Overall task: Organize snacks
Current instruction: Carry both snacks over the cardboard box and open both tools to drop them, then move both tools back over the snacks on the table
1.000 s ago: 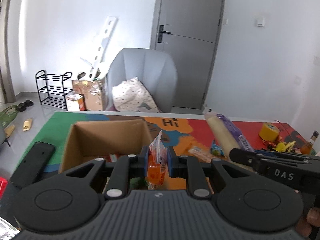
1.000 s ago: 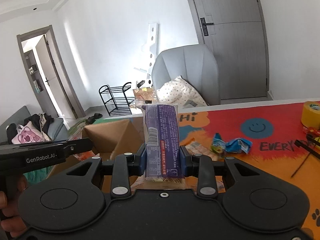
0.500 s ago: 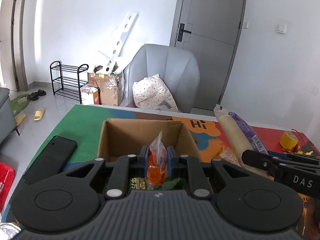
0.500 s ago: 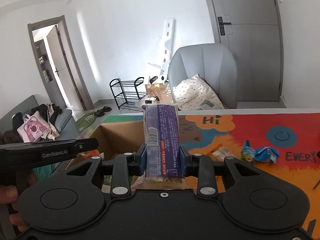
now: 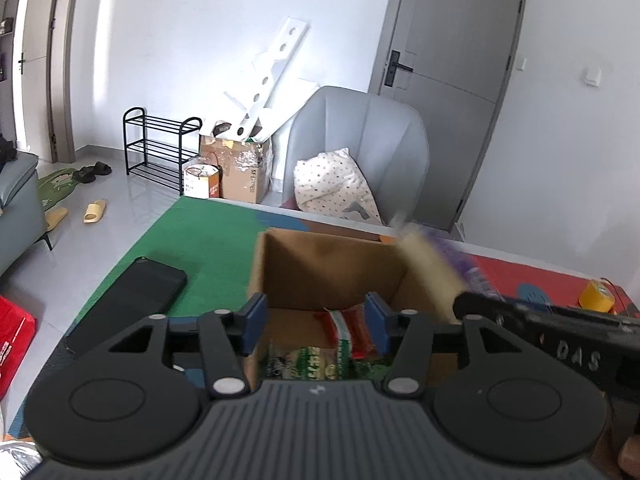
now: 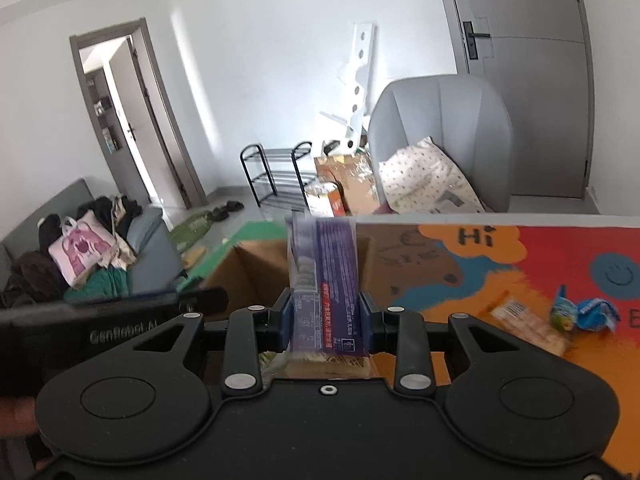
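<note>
An open cardboard box (image 5: 320, 264) stands on the colourful table mat and also shows in the right wrist view (image 6: 248, 268). My left gripper (image 5: 314, 322) is open and empty above the box. A red snack packet (image 5: 352, 330) and green packets (image 5: 308, 364) lie inside the box. My right gripper (image 6: 325, 318) is shut on a long purple-wrapped pack of crackers (image 6: 326, 276), held upright beside the box. The pack shows blurred at the box's right side in the left wrist view (image 5: 436, 268).
A black phone (image 5: 132, 300) lies on the green part of the mat, left of the box. Small snack packets (image 6: 580, 314) lie on the orange mat to the right. A yellow tape roll (image 5: 598, 296) sits far right. A grey chair (image 5: 356, 160) stands behind the table.
My left gripper has opened and let go of the orange-red snack packet, which now lies in the box. My right gripper has moved left toward the box with the cracker pack.
</note>
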Demonstrator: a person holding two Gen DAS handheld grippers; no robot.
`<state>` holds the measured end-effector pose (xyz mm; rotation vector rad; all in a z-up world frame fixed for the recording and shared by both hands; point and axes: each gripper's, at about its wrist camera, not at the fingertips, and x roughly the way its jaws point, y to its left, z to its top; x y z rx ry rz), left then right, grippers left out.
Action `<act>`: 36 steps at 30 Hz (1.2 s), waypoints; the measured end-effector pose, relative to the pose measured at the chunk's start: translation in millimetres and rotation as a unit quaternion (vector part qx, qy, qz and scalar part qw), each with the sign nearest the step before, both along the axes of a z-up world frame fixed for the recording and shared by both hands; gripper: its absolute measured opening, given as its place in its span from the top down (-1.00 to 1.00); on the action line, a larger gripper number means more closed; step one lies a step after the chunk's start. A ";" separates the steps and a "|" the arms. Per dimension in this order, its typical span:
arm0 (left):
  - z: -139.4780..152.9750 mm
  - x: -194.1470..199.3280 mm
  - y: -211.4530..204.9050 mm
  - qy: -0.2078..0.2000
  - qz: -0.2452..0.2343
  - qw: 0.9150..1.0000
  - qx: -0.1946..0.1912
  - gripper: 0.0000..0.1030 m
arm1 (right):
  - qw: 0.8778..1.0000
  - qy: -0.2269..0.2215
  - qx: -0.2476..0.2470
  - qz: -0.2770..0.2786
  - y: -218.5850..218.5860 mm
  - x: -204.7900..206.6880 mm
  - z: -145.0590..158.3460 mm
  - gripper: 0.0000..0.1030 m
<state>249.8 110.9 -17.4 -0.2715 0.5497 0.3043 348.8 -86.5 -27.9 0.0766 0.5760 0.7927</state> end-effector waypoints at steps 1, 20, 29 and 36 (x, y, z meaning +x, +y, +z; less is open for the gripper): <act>0.6 -1.6 1.5 -0.001 0.002 1.000 -0.001 -0.09 | 1.000 0.001 0.005 -0.001 1.5 0.2 1.2 0.20; 1.3 -2.2 -33.2 0.000 -0.046 0.999 0.011 -0.70 | 0.997 0.022 -0.020 -0.065 -66.9 -5.9 -7.3 -0.08; 9.7 -4.9 -64.5 -0.011 -0.076 0.997 0.020 -0.70 | 0.995 0.036 -0.011 -0.097 -106.4 -5.3 -13.8 -0.11; 16.4 -3.1 -89.4 -0.031 -0.082 0.996 0.035 -0.69 | 0.993 0.044 -0.009 -0.113 -128.9 -6.8 -18.4 -0.11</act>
